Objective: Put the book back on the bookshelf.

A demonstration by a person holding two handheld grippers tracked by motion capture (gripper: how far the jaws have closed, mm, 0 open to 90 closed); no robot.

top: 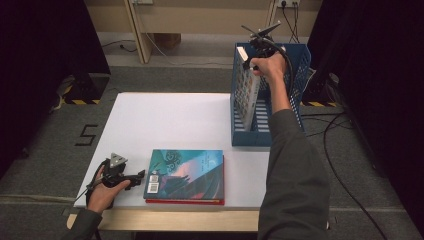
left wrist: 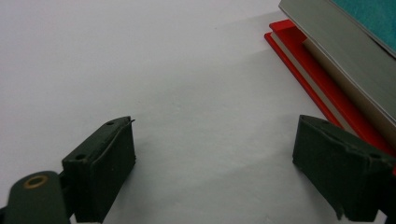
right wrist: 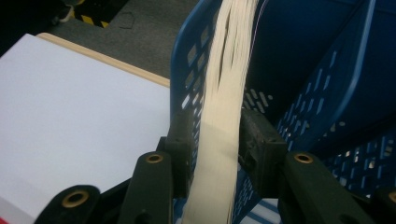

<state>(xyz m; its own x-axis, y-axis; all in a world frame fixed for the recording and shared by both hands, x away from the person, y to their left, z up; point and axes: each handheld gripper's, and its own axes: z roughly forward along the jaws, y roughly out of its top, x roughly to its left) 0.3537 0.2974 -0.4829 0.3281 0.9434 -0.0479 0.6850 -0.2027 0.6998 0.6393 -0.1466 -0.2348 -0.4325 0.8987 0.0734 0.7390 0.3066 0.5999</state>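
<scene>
Releasing the book [right wrist: 217,140] you stand in the blue crate [top: 295,65] at the table's far right corner, spread the right gripper [right wrist: 215,140] wider before lifting straight up. Its jaws flank the page edges, barely parted. The left gripper [left wrist: 215,158] rests spread by the near-edge stacked books [top: 185,175].

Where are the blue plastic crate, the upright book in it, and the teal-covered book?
blue plastic crate [top: 299,65], high view, right wall.
upright book [right wrist: 219,135], right gripper view, page edge.
teal-covered book [top: 187,172], high view, front cover.

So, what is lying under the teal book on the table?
Under the teal book lies a red book, with its edge sticking out at the front and the left side. Its cover is hidden by the teal book, and whether anything lies beneath it cannot be seen.
</scene>
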